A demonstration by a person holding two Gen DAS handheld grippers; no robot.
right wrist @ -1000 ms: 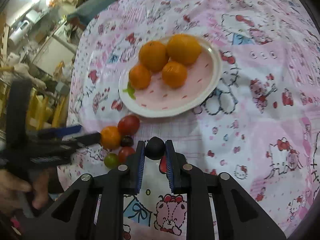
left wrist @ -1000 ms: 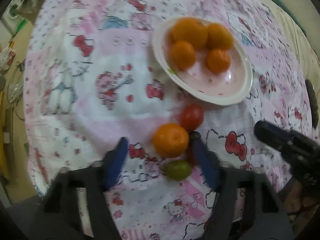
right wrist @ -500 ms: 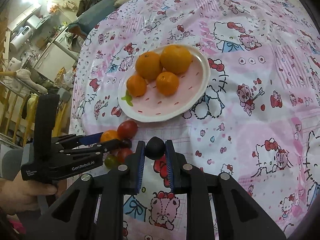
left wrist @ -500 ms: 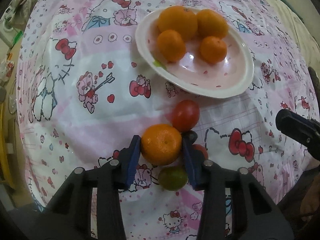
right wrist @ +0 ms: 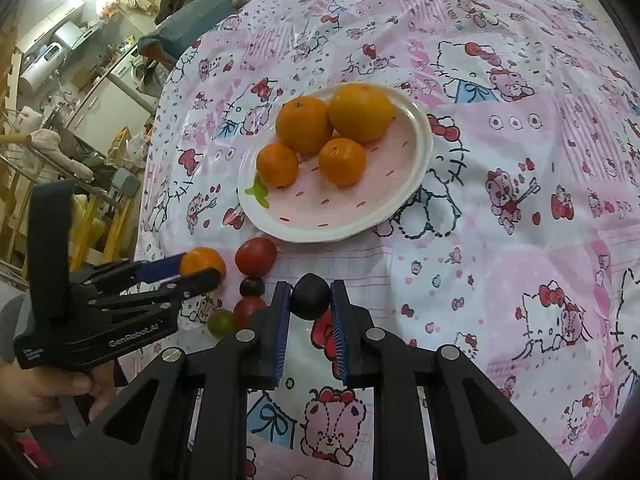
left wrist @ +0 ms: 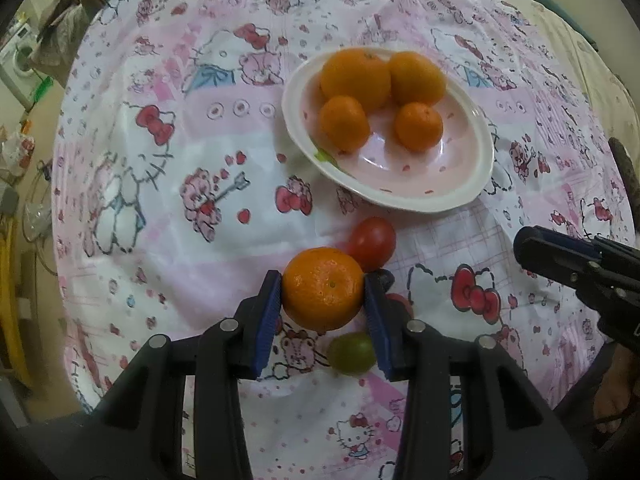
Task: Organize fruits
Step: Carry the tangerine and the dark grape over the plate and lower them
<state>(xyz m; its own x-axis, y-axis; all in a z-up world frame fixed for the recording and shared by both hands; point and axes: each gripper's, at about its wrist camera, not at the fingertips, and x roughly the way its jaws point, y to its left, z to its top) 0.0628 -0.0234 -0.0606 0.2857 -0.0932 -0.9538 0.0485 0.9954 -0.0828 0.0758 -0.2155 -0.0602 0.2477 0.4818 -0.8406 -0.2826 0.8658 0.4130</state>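
Since a second ago the left gripper [left wrist: 324, 294] has closed from straddling the loose tangerine [left wrist: 323, 288] to clamping it between both pads, while the right gripper [right wrist: 310, 304] stays clenched on a small dark fruit [right wrist: 310, 296]. The pink plate [left wrist: 460, 196], holding four oranges at its far end, lies ahead and slightly right of the left gripper, with bare room on its near side. A red tomato [left wrist: 372, 242] sits directly between tangerine and rim, so the carry probably needs lift first.

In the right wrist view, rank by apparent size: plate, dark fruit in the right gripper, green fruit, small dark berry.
1. plate
2. dark fruit, though nearness to the camera enlarges it
3. green fruit
4. small dark berry, close to the green one
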